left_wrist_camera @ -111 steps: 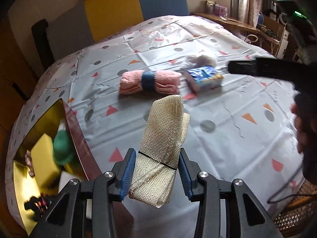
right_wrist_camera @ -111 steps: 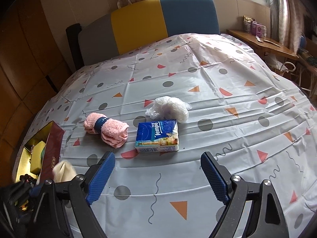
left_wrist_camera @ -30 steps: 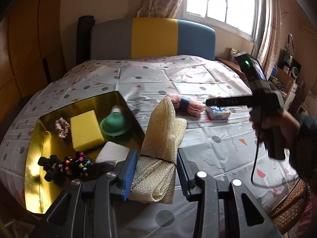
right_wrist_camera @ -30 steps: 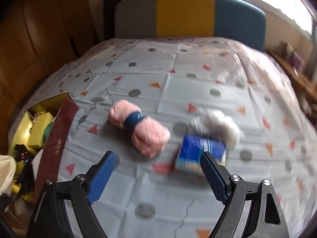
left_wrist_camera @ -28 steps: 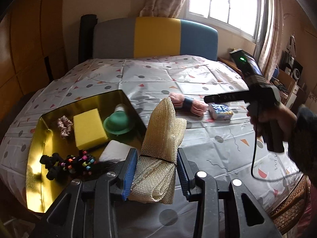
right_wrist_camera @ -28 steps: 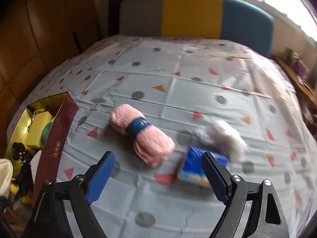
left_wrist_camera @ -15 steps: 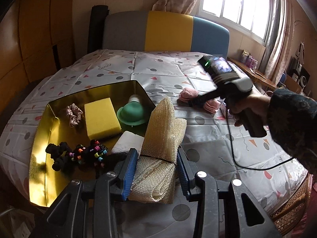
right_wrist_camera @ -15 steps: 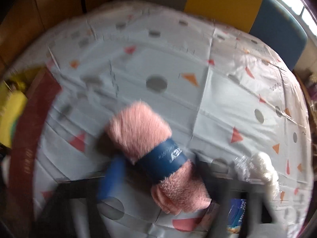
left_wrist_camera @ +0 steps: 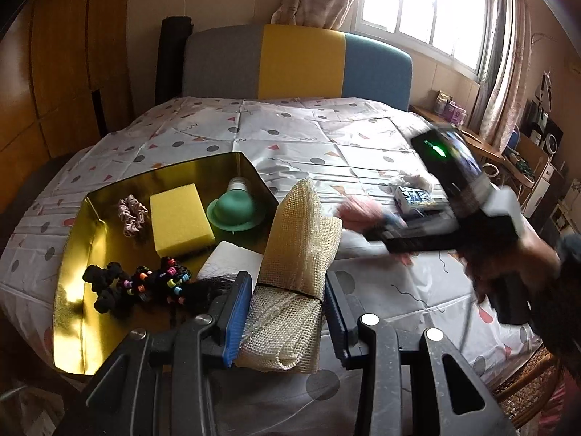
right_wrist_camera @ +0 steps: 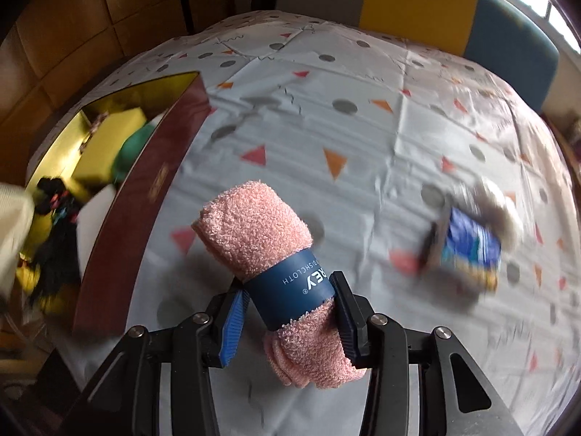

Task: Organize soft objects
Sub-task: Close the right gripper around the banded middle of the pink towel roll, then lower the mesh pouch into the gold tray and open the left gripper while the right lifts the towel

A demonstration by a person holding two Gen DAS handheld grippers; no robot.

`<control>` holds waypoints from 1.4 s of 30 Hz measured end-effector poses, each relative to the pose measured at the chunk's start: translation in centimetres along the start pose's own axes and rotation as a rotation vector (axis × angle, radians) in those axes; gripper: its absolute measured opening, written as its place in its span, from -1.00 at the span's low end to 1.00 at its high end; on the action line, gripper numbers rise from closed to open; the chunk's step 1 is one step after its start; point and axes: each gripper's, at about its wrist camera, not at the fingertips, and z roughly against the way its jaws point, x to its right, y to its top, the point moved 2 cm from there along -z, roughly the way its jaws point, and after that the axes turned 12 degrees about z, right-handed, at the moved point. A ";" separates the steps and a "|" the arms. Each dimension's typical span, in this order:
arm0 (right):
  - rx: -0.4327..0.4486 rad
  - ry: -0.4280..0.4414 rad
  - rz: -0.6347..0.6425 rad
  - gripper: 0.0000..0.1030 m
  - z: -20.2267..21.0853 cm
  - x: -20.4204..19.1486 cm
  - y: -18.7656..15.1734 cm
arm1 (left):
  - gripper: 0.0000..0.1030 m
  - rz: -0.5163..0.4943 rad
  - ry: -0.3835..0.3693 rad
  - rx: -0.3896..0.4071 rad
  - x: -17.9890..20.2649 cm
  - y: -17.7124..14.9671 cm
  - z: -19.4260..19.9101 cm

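Bedspread (right_wrist_camera: 363, 152) blurs under my grippers, the gold-lined box (left_wrist_camera: 72, 254) is cut off low, my left gripper (left_wrist_camera: 283, 312) clamps the beige mesh roll (left_wrist_camera: 294, 254) beside it, and my right gripper (right_wrist_camera: 287, 312), jaws just closed, pinches the pink washcloth (right_wrist_camera: 261, 232) above a smeared tissue pack (right_wrist_camera: 468, 247).

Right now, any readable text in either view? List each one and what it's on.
"SHCLOTH": blue band around the pink towel, first letters hidden.
"EY" with a registered mark: same band, start hidden.
Blue tissue pack: print blurred, unreadable.
Gold mark on the box's dark red wall: too blurred.
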 end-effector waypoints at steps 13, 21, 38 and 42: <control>0.047 -0.039 -0.037 -0.28 -0.2 0.3 -4.8 | -0.23 0.008 0.076 0.020 -1.0 -0.4 0.7; 0.051 -0.024 -0.038 -0.26 -0.3 0.5 -4.7 | -0.23 0.019 0.100 0.016 -2.0 -0.8 0.8; 0.146 0.017 -0.044 -0.29 0.3 0.2 -3.4 | -0.23 0.039 0.133 0.011 -3.4 -0.9 0.8; 0.147 -0.004 -0.019 -0.31 0.3 -0.2 -3.5 | -0.23 0.039 0.135 0.013 -3.4 -0.9 0.8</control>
